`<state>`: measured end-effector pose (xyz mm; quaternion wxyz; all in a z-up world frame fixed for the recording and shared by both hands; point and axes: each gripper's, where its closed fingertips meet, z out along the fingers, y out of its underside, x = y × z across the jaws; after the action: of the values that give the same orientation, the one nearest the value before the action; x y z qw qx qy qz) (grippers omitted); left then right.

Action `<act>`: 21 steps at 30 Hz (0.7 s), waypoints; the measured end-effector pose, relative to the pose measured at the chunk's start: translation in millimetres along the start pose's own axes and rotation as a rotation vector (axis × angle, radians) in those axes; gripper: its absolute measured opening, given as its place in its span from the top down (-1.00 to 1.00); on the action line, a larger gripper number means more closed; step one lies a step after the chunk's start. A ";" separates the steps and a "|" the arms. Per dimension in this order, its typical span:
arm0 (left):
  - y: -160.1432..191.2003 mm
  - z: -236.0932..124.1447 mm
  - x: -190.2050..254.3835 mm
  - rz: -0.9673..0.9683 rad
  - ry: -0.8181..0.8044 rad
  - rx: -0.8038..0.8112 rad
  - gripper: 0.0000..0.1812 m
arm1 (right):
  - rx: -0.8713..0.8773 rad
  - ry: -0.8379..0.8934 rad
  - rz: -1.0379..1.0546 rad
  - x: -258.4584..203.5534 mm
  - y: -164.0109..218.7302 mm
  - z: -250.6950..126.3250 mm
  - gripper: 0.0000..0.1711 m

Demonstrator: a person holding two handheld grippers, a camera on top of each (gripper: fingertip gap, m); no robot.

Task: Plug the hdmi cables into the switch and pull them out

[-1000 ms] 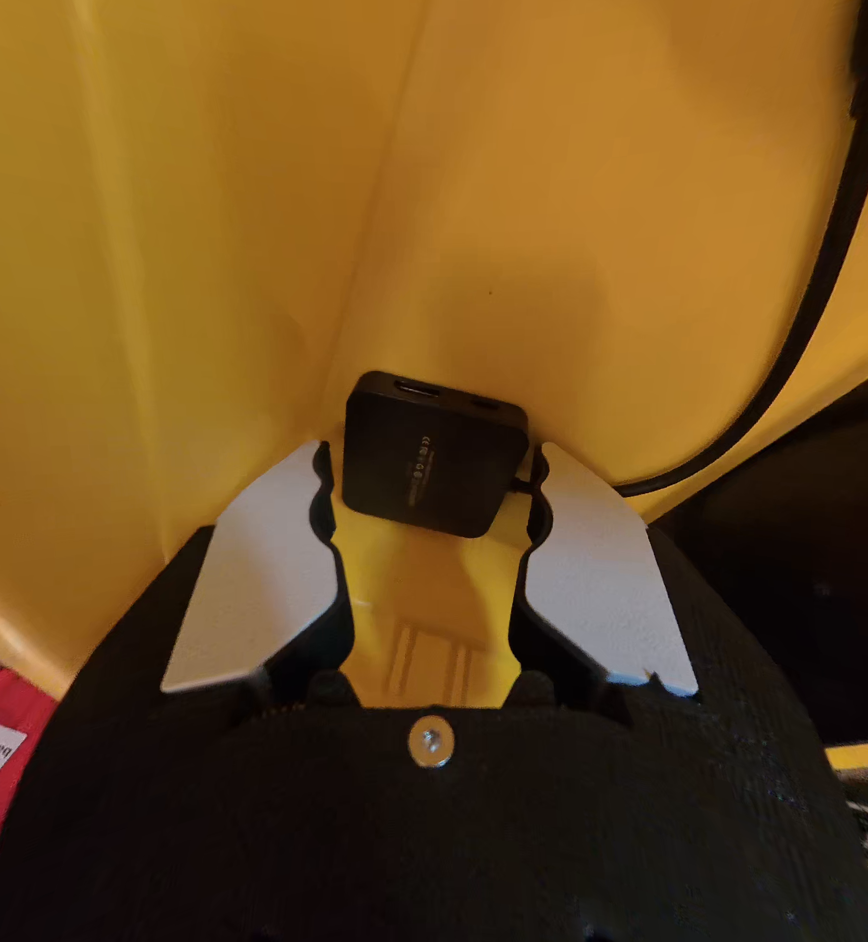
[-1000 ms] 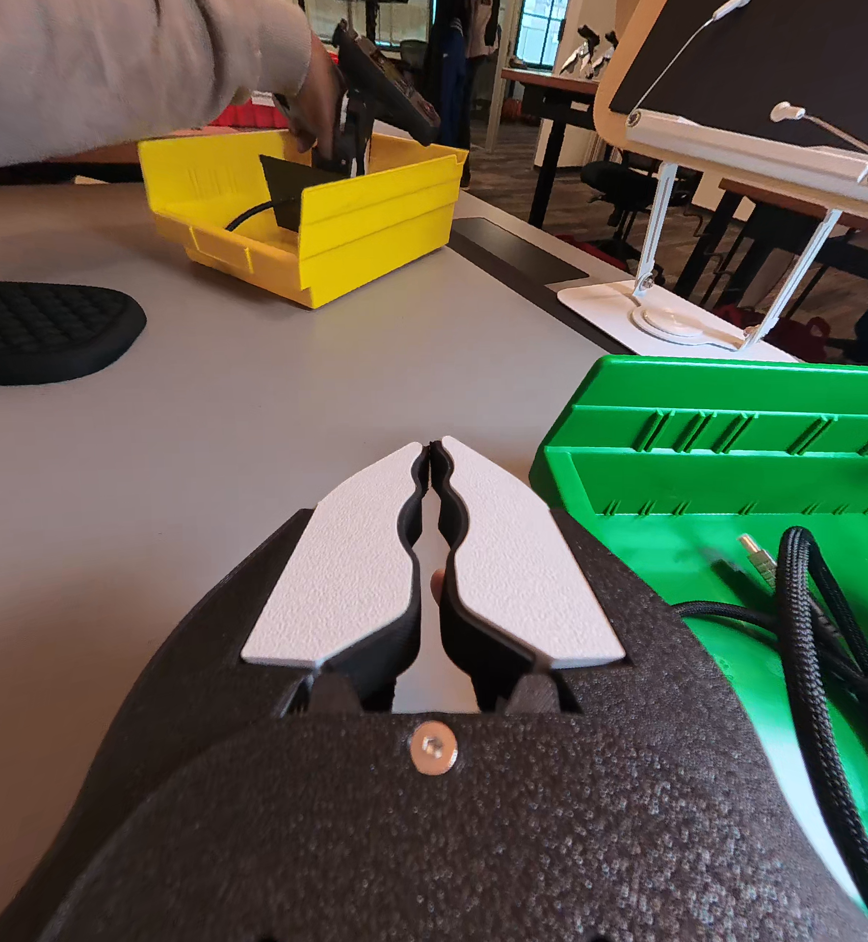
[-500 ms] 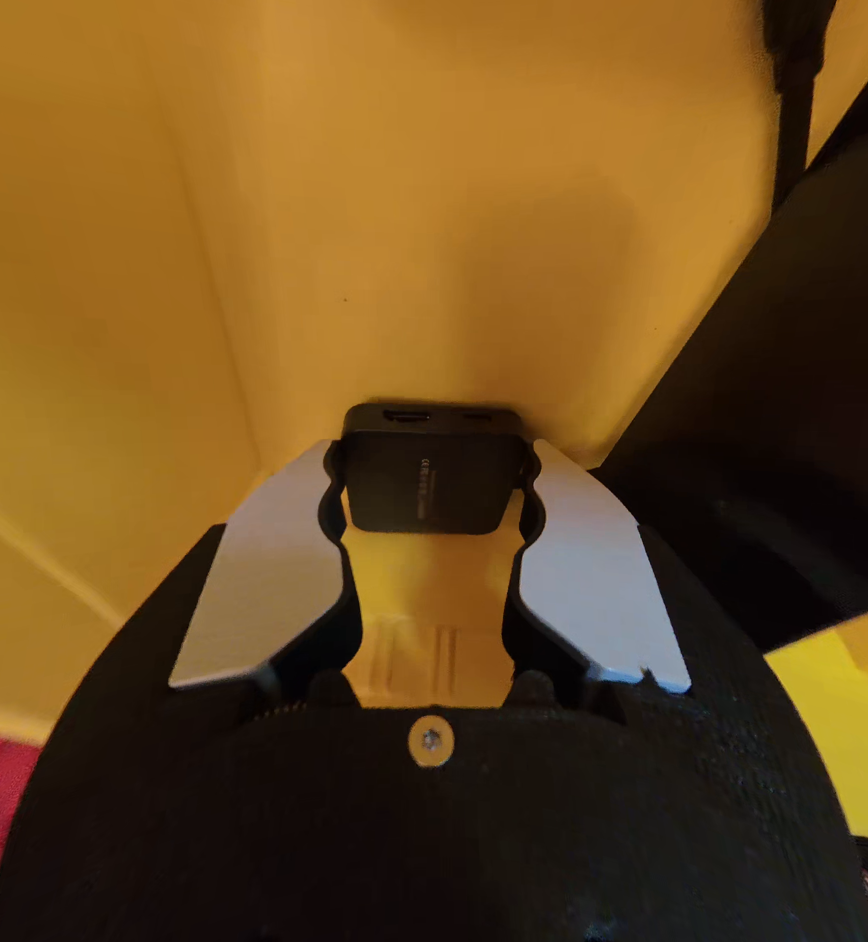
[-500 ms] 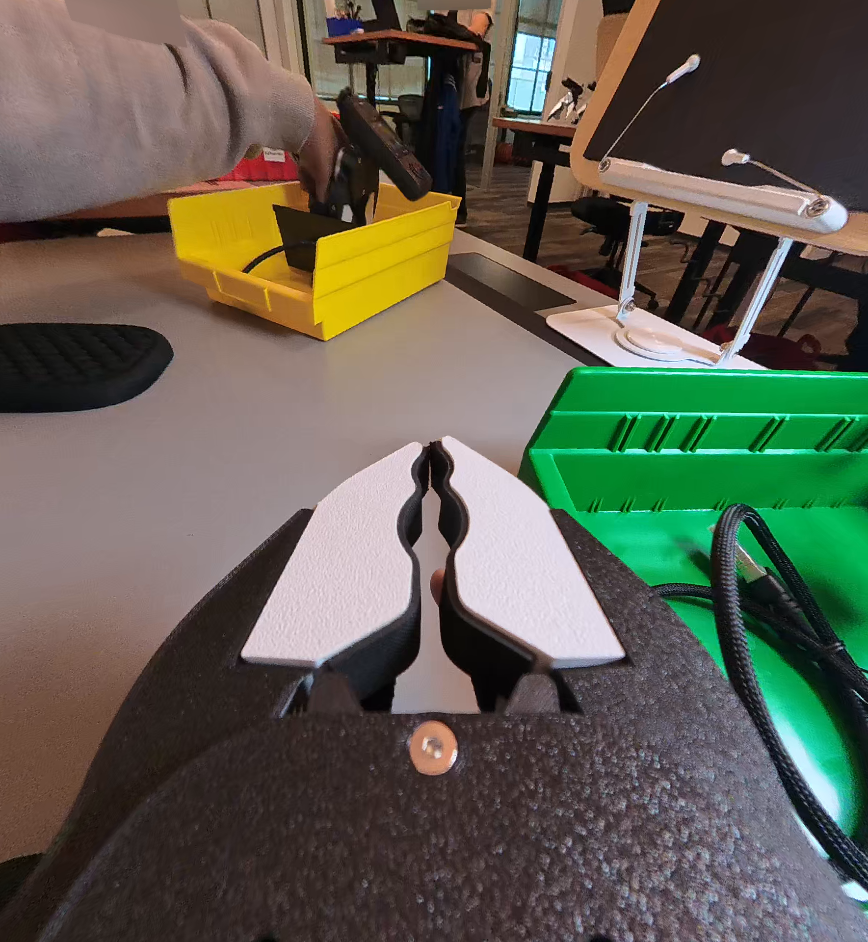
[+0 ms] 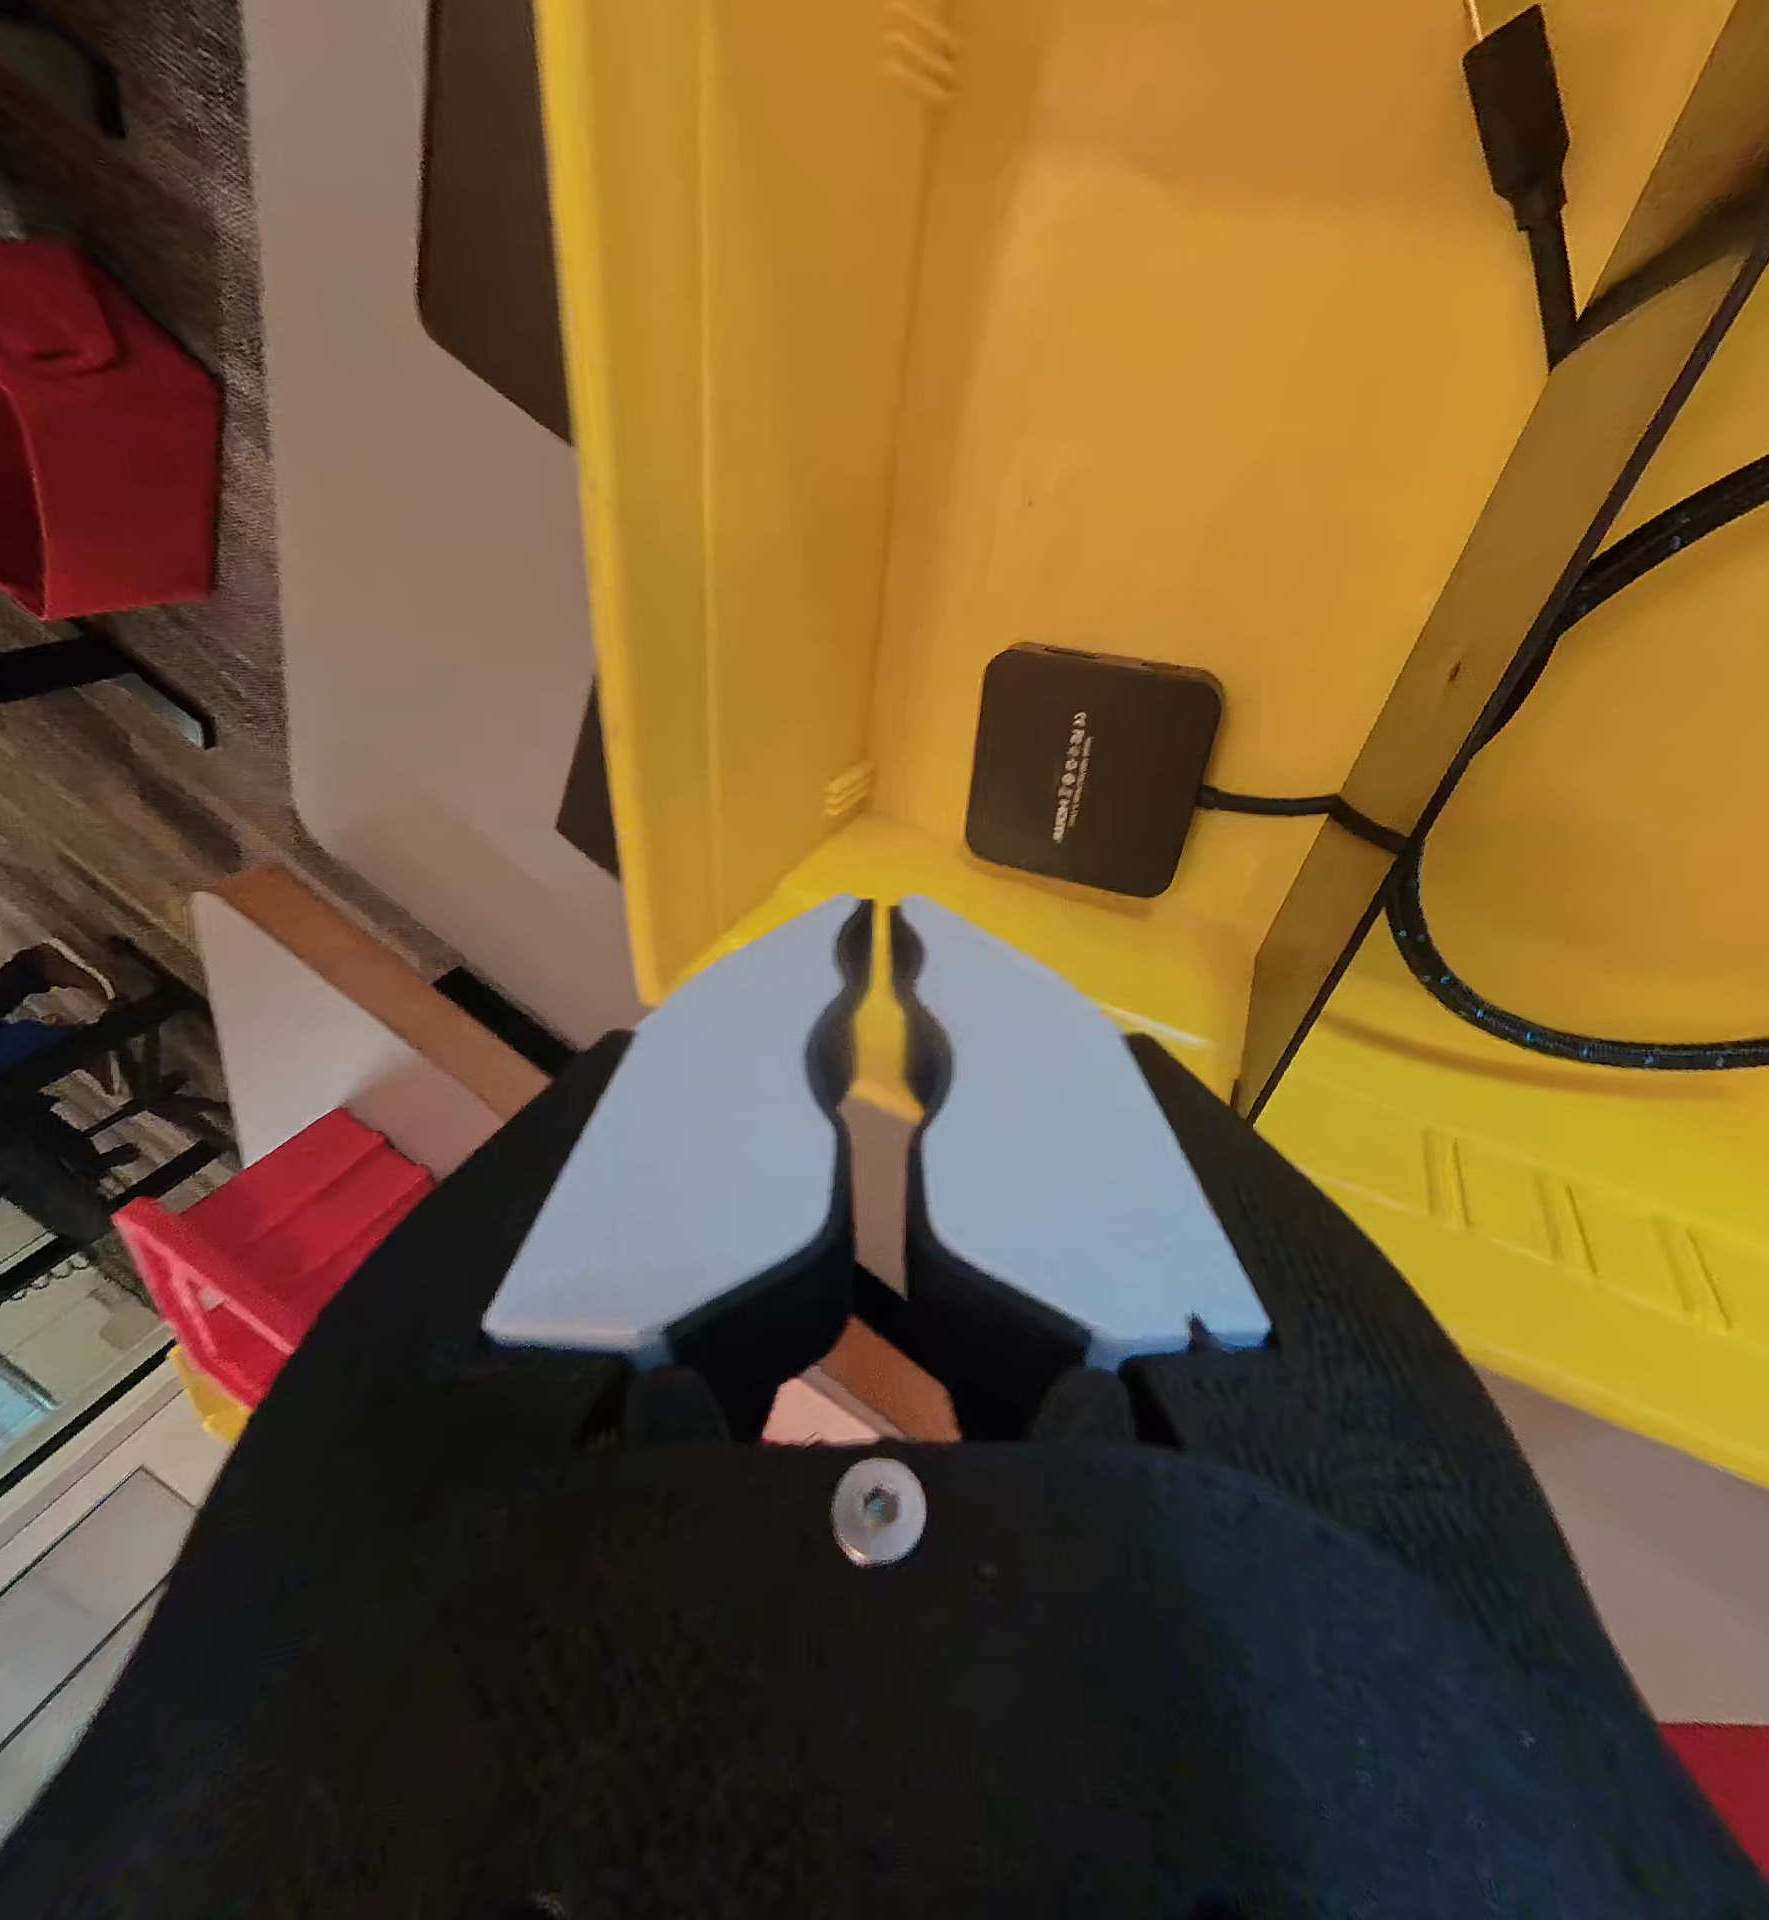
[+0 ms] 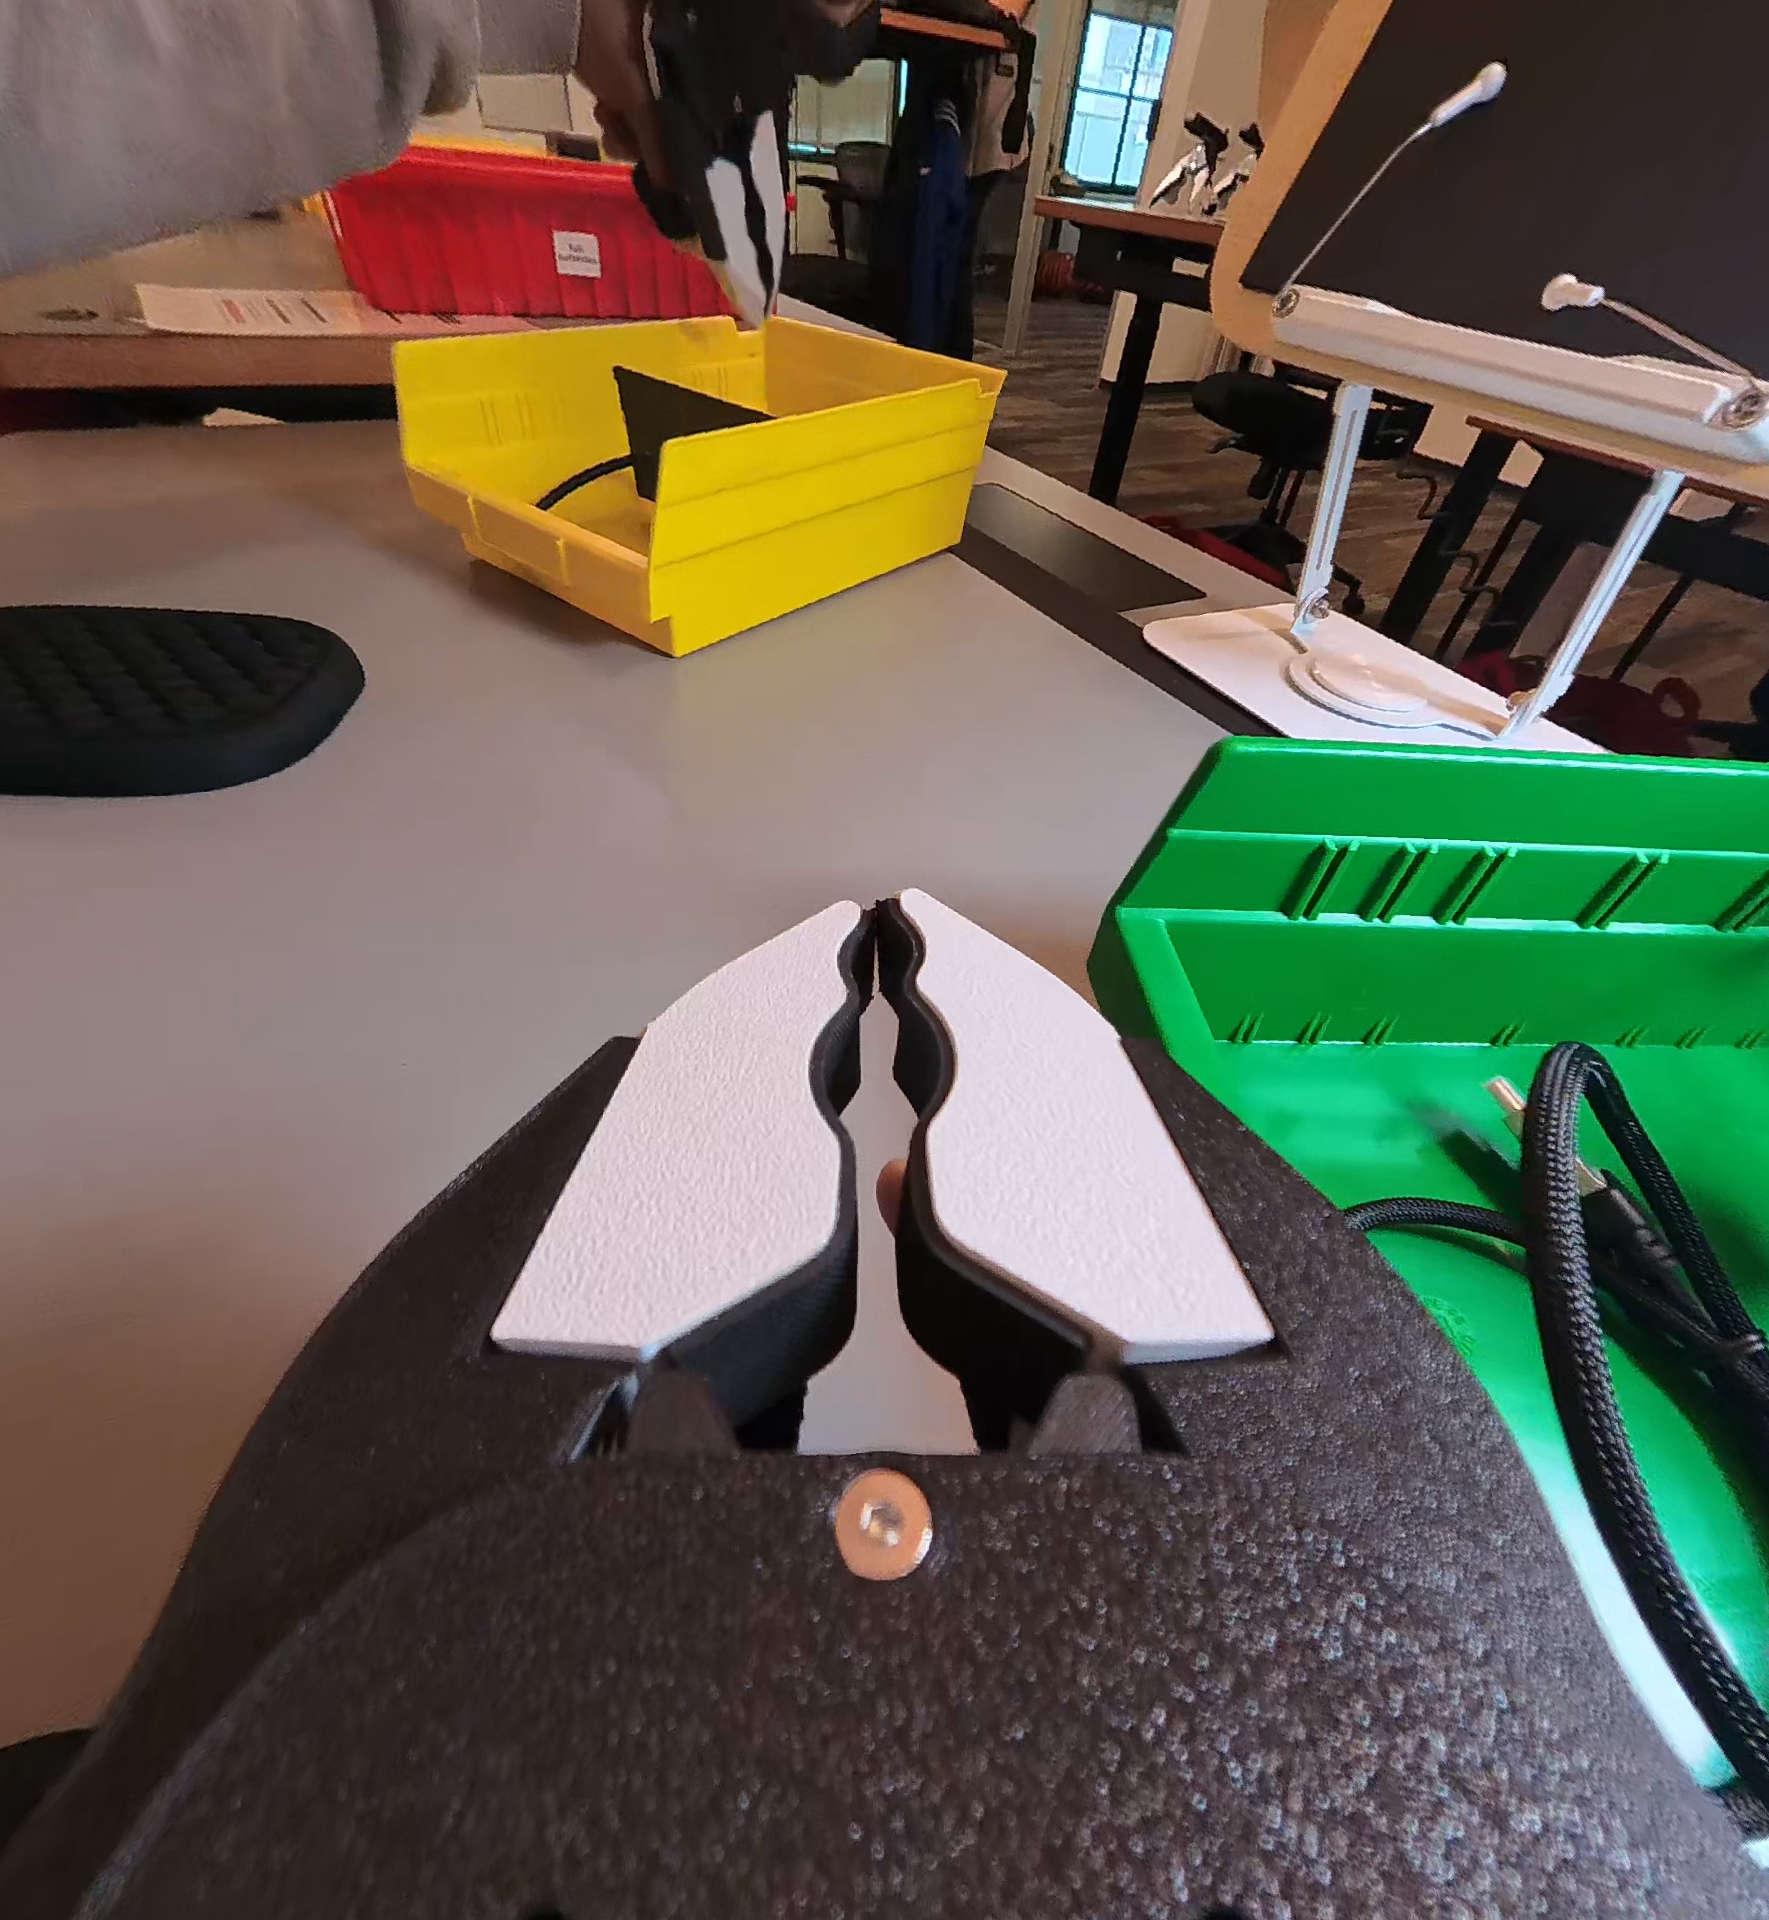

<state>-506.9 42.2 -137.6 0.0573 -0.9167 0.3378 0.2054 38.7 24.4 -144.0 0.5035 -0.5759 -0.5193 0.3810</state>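
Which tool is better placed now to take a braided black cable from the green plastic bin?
The right tool, probably: it is shut and empty beside the green plastic bin holding the braided black cable. The left tool hangs over the yellow plastic bin.

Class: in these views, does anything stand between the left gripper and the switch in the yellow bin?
Nothing visible does. The shut left gripper sits above the yellow bin's rim, and the switch lies uncovered on the bin floor, left of the black divider.

A smooth grey tabletop [image 6: 568, 852] carries everything — an open yellow plastic bin [image 6: 755, 520] towards its far side, a green plastic bin [image 6: 1482, 935] nearer on the right, a black dimpled foam pad [image 6: 121, 696] at left, and a white stand base [image 6: 1264, 665] by the right edge.
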 end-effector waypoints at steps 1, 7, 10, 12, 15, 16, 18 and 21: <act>0.5 7.5 3.7 -0.004 0.004 -0.005 0.80 | 0.000 0.000 -0.001 -0.3 -0.1 0.0 0.99; 10.6 52.5 34.2 -0.038 0.157 -0.127 0.50 | -0.019 -0.006 0.029 1.4 6.6 2.8 0.99; 17.2 65.2 57.3 -0.122 0.333 -0.223 0.28 | -0.035 -0.010 0.044 3.1 11.5 5.2 0.99; 18.8 70.5 65.8 -0.132 0.402 -0.272 0.24 | -0.047 -0.008 0.051 4.8 15.1 6.3 0.99; 2.8 72.3 72.9 -0.180 0.507 -0.191 0.22 | -0.065 -0.009 0.064 6.7 21.0 7.3 0.99; -4.2 72.6 71.5 -0.222 0.537 -0.145 0.23 | -0.070 -0.010 0.070 7.4 22.9 7.4 0.99; -6.7 75.9 63.4 -0.259 0.537 -0.104 0.40 | -0.079 -0.008 0.082 9.6 26.0 8.1 0.99; -4.1 81.0 56.2 -0.244 0.491 -0.111 0.60 | -0.087 -0.018 0.105 10.7 29.2 10.4 0.99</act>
<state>-492.9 31.7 -234.7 -0.0520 -0.9747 0.2168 -0.0131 36.8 38.3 -173.7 0.4525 -0.6202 -0.5089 0.3893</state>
